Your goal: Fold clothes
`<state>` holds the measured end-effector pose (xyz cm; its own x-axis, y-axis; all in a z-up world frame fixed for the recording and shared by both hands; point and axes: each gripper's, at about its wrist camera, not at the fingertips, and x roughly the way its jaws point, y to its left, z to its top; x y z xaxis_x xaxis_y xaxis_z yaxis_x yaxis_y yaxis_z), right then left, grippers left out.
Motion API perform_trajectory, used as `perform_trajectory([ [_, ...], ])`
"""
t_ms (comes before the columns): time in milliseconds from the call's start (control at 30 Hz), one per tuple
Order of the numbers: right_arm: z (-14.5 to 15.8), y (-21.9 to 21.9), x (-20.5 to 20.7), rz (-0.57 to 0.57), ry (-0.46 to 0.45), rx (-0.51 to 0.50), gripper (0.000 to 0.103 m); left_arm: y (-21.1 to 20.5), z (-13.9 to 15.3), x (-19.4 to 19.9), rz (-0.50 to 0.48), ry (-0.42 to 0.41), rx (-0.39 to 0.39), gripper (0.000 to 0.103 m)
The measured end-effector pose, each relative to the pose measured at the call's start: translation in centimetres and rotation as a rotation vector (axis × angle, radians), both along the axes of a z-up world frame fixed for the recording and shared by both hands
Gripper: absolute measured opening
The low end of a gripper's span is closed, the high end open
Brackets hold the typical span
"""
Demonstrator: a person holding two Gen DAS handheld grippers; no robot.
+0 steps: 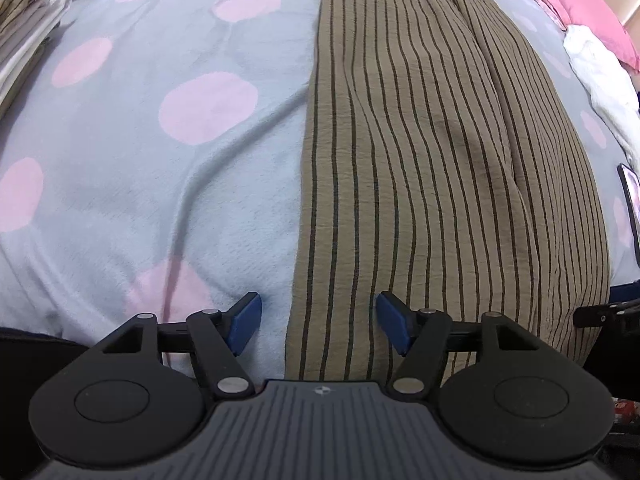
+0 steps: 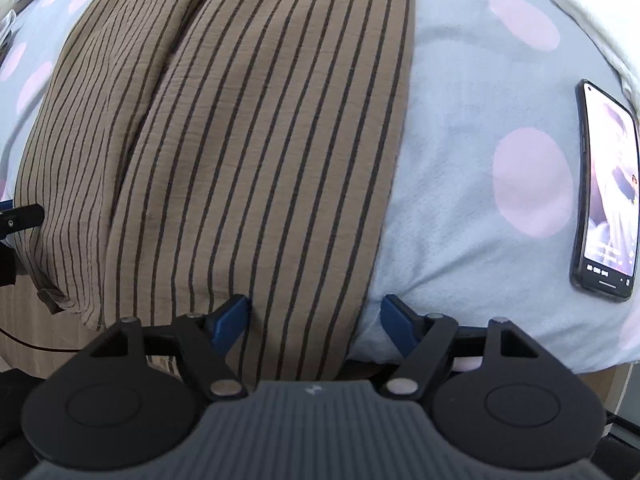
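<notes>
A brown garment with thin dark stripes (image 1: 440,160) lies lengthwise on a pale blue bedspread with pink dots (image 1: 160,140). My left gripper (image 1: 319,326) hangs open over the garment's near left edge: one blue pad over the bedspread, the other over the cloth. In the right wrist view the same striped garment (image 2: 260,140) fills the left and middle. My right gripper (image 2: 316,324) stands open over its near right edge, and the pads do not press on the fabric between them. A fold runs along the garment's length.
A phone with a lit screen (image 2: 606,196) lies on the bedspread to the right of the garment. White cloth (image 1: 600,68) and a pink pillow (image 1: 580,4) sit at the far right. Folded striped and white clothes (image 1: 24,28) are stacked at the far left.
</notes>
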<state>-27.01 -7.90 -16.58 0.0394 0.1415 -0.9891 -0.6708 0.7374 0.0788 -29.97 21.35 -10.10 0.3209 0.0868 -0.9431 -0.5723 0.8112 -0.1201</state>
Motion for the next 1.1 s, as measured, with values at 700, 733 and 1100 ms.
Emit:
perform_trajectory([
  [700, 5.4, -2.2, -4.1, 0.124, -0.148, 0.087, 0.003, -0.7, 3.0, -0.6, -0.12, -0.159, -0.053, 0.001],
  [733, 6.0, -2.4, -3.9, 0.135, -0.164, 0.098, 0.003, -0.4, 3.6, -0.7, -0.123, -0.184, -0.067, 0.001],
  [1100, 13.1, -3.9, -3.1, 0.174, -0.357, 0.229, 0.003, 5.5, 11.2, 0.2, -0.18, -0.475, -0.144, 0.001],
])
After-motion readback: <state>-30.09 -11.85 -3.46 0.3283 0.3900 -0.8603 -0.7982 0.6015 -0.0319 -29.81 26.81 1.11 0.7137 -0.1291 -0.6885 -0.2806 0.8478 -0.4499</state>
